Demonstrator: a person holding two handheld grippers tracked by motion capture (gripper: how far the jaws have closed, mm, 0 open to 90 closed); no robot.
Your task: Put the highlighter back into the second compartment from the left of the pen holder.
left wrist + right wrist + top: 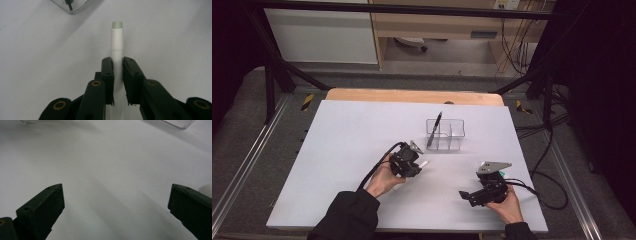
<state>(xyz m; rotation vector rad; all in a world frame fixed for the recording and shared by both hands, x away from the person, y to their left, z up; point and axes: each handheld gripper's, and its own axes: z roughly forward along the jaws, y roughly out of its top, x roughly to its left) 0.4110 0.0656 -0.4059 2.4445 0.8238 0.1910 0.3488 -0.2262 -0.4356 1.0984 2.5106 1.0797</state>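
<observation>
Nearest the table's front edge, at the right: right gripper [468, 196], held low in the person's right hand [508, 205], jaws spread wide with nothing between them, only bare white table [105, 170] ahead. Idle for now, well apart from the work.

A little farther in, left of centre: left gripper [418, 164] in the left hand [382, 181], jaws pressed together on a white marker [117, 42]. Pinched around its barrel, lying along the jaws, pale green end poking out forward past the pads. Tip of it visible as a small white stub [424, 163] just beyond the gripper in the high view, near the table surface and pointing toward the right.

Farther still, beyond and to the right of that gripper: clear plastic organiser [457, 134] with several compartments. Black pen [435, 129] already standing in the left-hand compartment, leaning, top end tilted toward the far side.

Step in hand, by the look of it: marker gripped and ready for the trip to the organiser. Not yet over it.

Next move, most likely: lift, carry forward and right, tilt the marker more upright, line up over a free compartment, then release. Care needed with the leaning pen and the thin dividers; a clumsy entry could nudge the light container. Right gripper free to steady it if wanted.
</observation>
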